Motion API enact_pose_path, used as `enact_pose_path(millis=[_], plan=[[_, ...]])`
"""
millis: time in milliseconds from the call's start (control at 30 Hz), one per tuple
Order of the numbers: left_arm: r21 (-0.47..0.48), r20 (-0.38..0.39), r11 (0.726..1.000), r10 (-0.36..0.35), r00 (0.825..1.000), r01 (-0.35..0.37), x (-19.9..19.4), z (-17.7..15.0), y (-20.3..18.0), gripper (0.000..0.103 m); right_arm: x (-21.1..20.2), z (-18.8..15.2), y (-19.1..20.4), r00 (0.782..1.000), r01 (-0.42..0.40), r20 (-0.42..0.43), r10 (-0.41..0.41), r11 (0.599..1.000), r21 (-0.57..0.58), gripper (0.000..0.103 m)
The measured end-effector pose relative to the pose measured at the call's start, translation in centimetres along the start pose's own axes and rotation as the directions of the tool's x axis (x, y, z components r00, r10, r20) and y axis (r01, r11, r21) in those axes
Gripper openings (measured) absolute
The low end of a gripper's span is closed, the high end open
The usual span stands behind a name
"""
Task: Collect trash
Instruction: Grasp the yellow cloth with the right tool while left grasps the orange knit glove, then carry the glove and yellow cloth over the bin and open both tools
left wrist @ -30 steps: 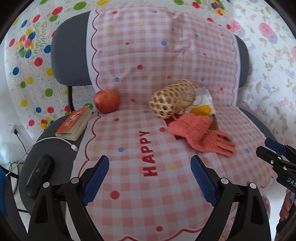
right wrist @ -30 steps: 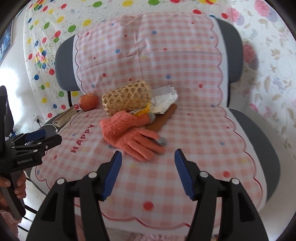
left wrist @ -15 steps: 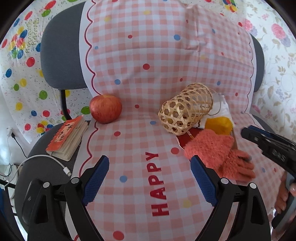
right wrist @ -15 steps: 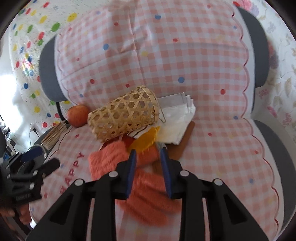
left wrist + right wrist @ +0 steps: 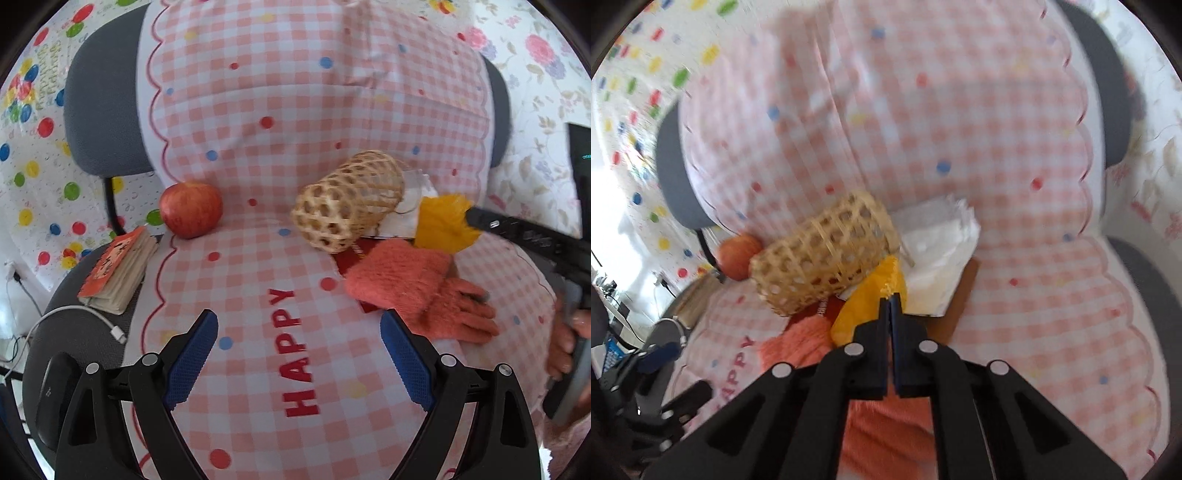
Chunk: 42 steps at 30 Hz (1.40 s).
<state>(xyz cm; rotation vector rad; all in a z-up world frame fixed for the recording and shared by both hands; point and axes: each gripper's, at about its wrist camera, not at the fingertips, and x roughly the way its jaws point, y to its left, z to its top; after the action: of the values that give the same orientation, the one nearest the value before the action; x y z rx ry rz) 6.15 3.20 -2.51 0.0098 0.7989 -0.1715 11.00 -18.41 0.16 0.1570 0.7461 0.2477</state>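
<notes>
— On the chair seat, over the pink checked cloth [image 5: 295, 110], what crowds the yellow wrapper [image 5: 871, 299]?

— It lies at the mouth of the woven basket [image 5: 347, 203], which is tipped on its side. White napkins [image 5: 942, 254] sit just behind it, an orange knitted glove [image 5: 417, 288] just in front. A red apple [image 5: 191, 208] and a small book [image 5: 118, 269] lie well apart.

— Which way does it run?

— Its long axis slants from beside the glove up toward the basket's open end.

— And the tongs?

— The right gripper [image 5: 889, 299] has just been closing; its jaws are pinched together on the wrapper's near edge. The left gripper [image 5: 295, 354] hangs with jaws wide over the word HAPPY, nothing between them.
</notes>
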Motion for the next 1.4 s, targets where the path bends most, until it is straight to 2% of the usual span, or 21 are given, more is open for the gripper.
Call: enact_pose_path(millis=[200,300,333,367,467,533,700,800,867,900,933,967,1067,1233,1400], plan=[[0.079,0.006,0.994,-0.074,0.997,0.074,-0.1,0.3,-3.5,0.088,-6.8,-1.8,-1.6,0.993,0.071,0.101,-0.068,0.997,-0.023,0.002],[0.119,0.002,0.989,-0.093,0.996,0.092,0.6,0.6,-5.5,0.087,-8.7,-2.7,-3.2,0.988,0.099,0.122,-0.099,0.995,0.004,0.002],[0.138,-0.002,0.986,-0.096,0.995,0.095,1.1,0.8,-6.3,0.083,-9.0,-3.0,-3.7,0.987,0.104,0.124,-0.105,0.994,0.013,0.002],[0.152,-0.009,0.984,-0.097,0.995,0.098,1.5,1.0,-6.8,0.075,-9.4,-3.3,-4.1,0.986,0.107,0.126,-0.109,0.994,0.024,0.002],[0.206,-0.036,0.974,-0.088,0.996,0.093,3.2,1.3,-8.5,0.072,-9.9,-4.1,-5.0,0.986,0.108,0.124,-0.114,0.993,0.050,0.002],[0.239,-0.052,0.969,-0.048,0.997,0.059,4.6,1.4,-9.3,0.072,-10.1,-4.4,-5.9,0.986,0.105,0.121,-0.113,0.992,0.072,0.002],[0.244,-0.070,0.969,-0.025,0.997,0.042,6.5,2.2,-9.3,0.072,-10.5,-4.9,-6.5,0.986,0.104,0.118,-0.114,0.991,0.087,0.002],[0.196,-0.071,0.978,-0.056,0.996,0.069,6.9,2.6,-8.5,0.062,-10.6,-5.1,-6.4,0.987,0.101,0.117,-0.110,0.991,0.087,0.002],[0.164,-0.074,0.983,-0.069,0.995,0.080,6.9,2.6,-7.7,0.046,-10.7,-5.2,-6.2,0.988,0.092,0.118,-0.102,0.992,0.083,0.002],[0.160,-0.070,0.984,-0.074,0.995,0.084,6.6,2.5,-7.5,0.038,-10.8,-5.3,-6.1,0.988,0.091,0.119,-0.100,0.993,0.081,0.001],[0.156,-0.069,0.983,-0.090,0.994,0.100,6.1,2.5,-7.3,0.024,-11.0,-5.4,-5.9,0.988,0.088,0.121,-0.097,0.993,0.077,0.002],[0.143,-0.061,0.984,-0.101,0.993,0.109,5.4,2.4,-6.9,0.018,-11.2,-5.5,-5.7,0.988,0.086,0.125,-0.095,0.993,0.075,0.002],[0.093,-0.003,0.982,-0.163,0.987,0.163,1.5,2.4,-5.9,0.017,-12.2,-5.7,-5.2,0.986,0.082,0.138,-0.090,0.995,0.064,0.002],[0.063,0.155,0.988,-0.150,0.976,0.141,-5.8,3.1,-4.3,0.017,-14.0,-5.9,-4.2,0.981,0.070,0.177,-0.078,0.996,0.050,0.002],[0.036,0.210,0.987,-0.160,0.964,0.156,-9.2,2.7,-3.4,0.017,-14.7,-6.7,-3.2,0.983,0.040,0.177,-0.047,0.998,0.043,0.001]])
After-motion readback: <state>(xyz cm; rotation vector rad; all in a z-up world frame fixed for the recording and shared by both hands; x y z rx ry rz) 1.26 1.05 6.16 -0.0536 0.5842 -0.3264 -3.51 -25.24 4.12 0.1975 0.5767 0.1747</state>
